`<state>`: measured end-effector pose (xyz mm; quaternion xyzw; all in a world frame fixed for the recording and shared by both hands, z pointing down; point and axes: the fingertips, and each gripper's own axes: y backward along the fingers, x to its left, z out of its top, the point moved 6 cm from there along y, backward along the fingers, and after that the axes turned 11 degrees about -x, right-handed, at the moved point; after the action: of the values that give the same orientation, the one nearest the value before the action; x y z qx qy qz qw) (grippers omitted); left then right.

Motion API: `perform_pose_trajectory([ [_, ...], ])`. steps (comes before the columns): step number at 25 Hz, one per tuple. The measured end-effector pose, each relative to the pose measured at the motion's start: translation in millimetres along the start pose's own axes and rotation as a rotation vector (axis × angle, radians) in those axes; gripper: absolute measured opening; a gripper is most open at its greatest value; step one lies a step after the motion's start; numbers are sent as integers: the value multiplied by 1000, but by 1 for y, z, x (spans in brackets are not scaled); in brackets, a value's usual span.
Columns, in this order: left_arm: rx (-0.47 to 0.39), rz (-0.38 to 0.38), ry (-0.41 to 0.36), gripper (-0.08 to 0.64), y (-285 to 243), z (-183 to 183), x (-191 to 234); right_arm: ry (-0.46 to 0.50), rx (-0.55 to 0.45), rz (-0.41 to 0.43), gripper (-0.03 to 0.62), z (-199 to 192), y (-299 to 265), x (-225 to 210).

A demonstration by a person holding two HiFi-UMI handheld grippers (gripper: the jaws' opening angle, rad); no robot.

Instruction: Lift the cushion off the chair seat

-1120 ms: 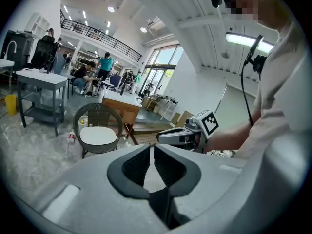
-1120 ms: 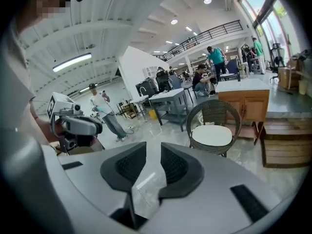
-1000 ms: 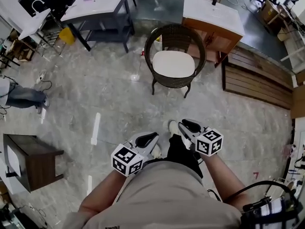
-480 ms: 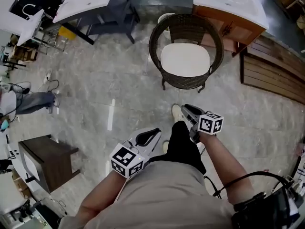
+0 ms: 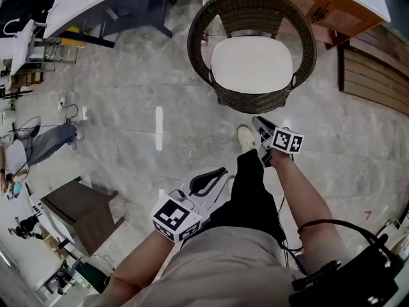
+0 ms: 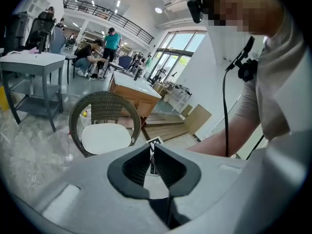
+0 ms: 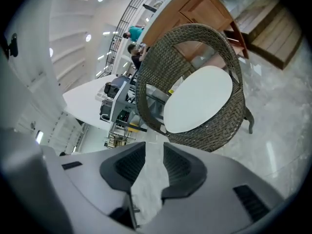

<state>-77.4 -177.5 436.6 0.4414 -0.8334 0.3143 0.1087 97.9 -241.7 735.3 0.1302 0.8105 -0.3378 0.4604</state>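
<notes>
Cushion (image 5: pixel 252 62): white, lying flat on the chair seat, untouched. Grey stone floor (image 5: pixel 128 107) carries a round wicker chair (image 5: pixel 254 2), set before a wooden bench (image 5: pixel 345 11). Right tongs (image 5: pixel 259 123) hover near the chair's front rim; their jaws stand apart, have just been opening, and have nothing between them. Left tongs (image 5: pixel 214 174), farther back beside the person's leg, are parted by a narrow slit, likewise empty.

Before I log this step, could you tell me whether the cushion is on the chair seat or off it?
On. The white cushion lies flat in the wicker chair, as all three views show.
</notes>
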Motion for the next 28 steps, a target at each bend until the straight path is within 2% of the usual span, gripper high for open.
perform_pose_trajectory([
  [7, 67, -32, -11, 9, -52, 0, 33, -160, -28, -62, 124, 8, -57, -71],
  [13, 70, -17, 43, 9, -86, -2, 55, -287, -107, -134, 147, 10, -90, -127],
  [18, 63, -11, 52, 9, -100, -3, 68, -364, -153, -170, 164, 15, -111, -149],
  [23, 72, 22, 75, 9, -100, -7, 81, -381, -152, -202, 204, 17, -129, -161],
  [26, 89, 42, 84, 9, -100, -11, 88, -401, -170, -213, 202, 20, -135, -167],
  [28, 86, 46, 106, 9, -101, -13, 91, -411, -177, -222, 179, 25, -138, -171],
])
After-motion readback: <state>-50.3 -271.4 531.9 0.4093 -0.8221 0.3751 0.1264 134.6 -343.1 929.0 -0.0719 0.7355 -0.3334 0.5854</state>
